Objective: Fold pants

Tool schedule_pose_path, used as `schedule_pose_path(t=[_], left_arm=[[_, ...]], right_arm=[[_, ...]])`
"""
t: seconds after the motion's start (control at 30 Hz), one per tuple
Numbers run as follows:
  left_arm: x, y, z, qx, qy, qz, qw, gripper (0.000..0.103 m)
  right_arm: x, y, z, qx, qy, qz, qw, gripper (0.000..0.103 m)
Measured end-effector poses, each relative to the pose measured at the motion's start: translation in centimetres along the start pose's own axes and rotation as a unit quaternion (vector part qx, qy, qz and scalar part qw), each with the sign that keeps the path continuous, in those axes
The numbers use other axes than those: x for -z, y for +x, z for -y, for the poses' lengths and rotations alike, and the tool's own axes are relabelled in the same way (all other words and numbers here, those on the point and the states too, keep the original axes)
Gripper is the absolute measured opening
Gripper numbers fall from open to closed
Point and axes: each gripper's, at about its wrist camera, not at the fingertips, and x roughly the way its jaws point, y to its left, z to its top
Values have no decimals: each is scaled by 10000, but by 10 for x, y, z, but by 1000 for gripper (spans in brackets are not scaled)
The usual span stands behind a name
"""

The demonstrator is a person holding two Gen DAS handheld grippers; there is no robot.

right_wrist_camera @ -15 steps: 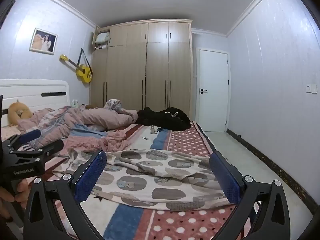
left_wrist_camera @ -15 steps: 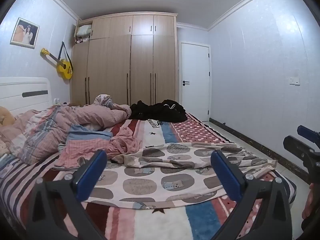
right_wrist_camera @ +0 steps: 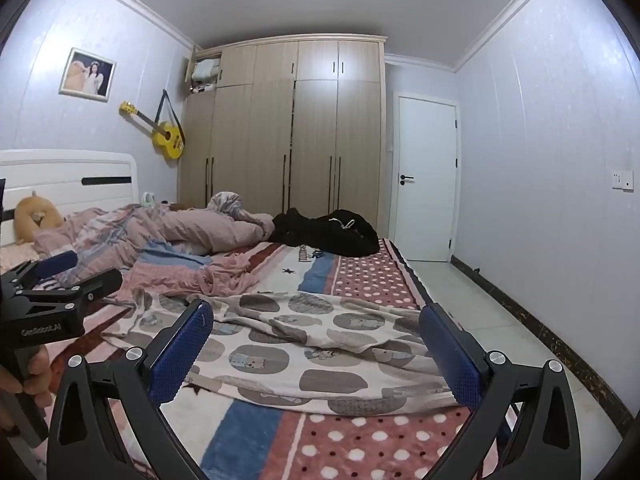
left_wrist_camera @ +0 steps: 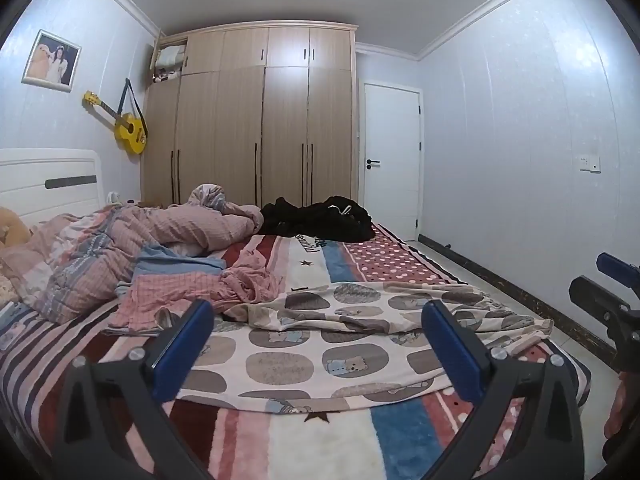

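While two grippers gape empty, one pair of pants (left_wrist_camera: 360, 344) lies flat.

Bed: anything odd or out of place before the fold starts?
The patterned pants lie rumpled, far edge bunched, not flat. A pink garment overlaps their left end. The black clothes are heaped at the far side. One upper wardrobe door is ajar. Nothing looks damaged.

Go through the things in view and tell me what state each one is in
Spotted cream pants: lying rumpled, unfolded, on the bed.
Left gripper: open, empty.
Right gripper: open, empty.
White door: closed.
Wooden wardrobe: top-left door ajar.
Pink duvet: bunched up.
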Motion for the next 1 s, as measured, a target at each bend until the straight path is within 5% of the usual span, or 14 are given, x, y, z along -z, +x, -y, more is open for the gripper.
schedule_pose_path(t=[1.0], left_arm=[[4, 5, -3, -77, -65, -73, 9999, 102]], right_arm=[[5, -2, 0, 23, -50, 74, 10000, 103]])
